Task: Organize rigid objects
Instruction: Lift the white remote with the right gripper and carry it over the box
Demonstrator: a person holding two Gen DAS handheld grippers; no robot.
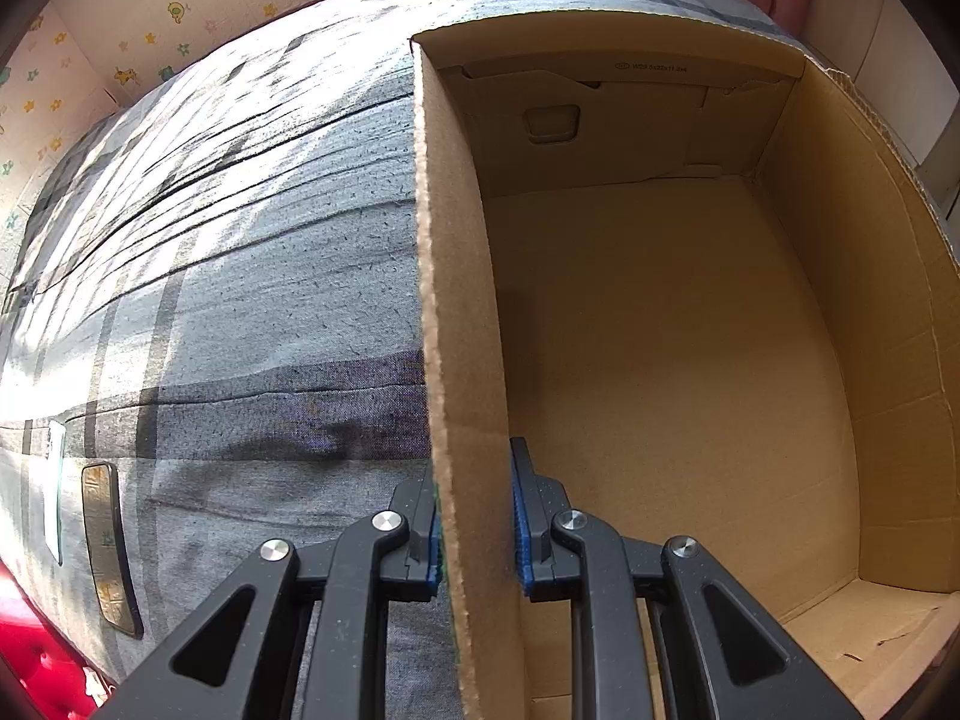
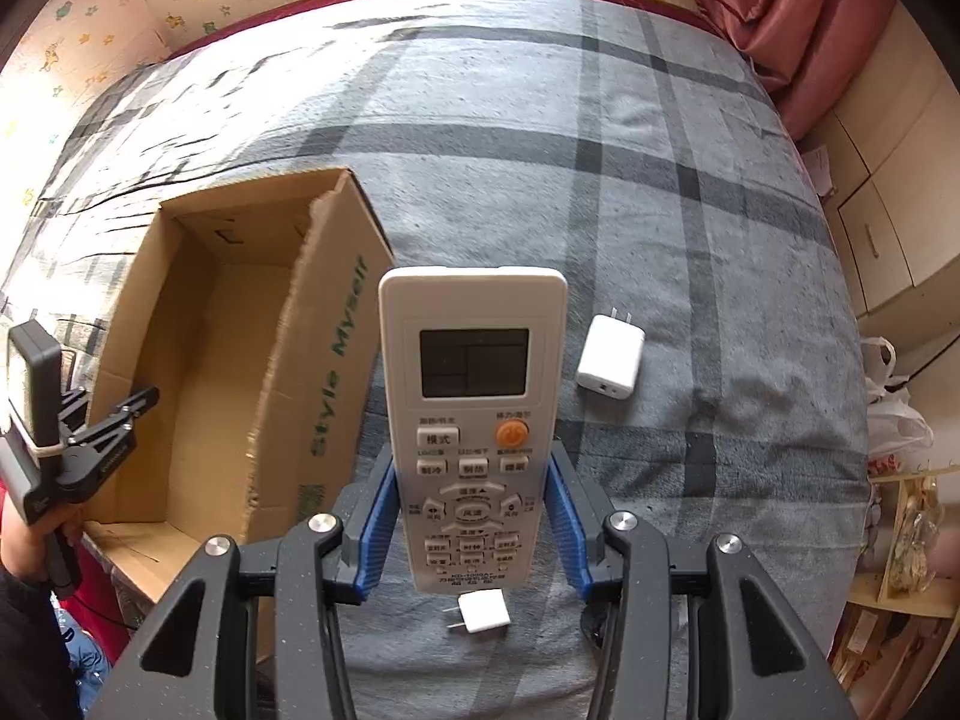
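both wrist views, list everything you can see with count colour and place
cardboard box: 1, brown, open and empty, on the bed's left part
remote control: 1, white with an orange button, held above the bed beside the box
larger charger plug: 1, white, on the bedsheet right of the remote
small plug adapter: 1, white, on the bedsheet below the remote
bedsheet: 1, grey plaid
flat dark-framed object: 1, on the sheet left of the box, identity unclear
left tongs: 1, black with blue pads, clamped on the box's side wall
right tongs: 1, black with blue pads, gripping the remote
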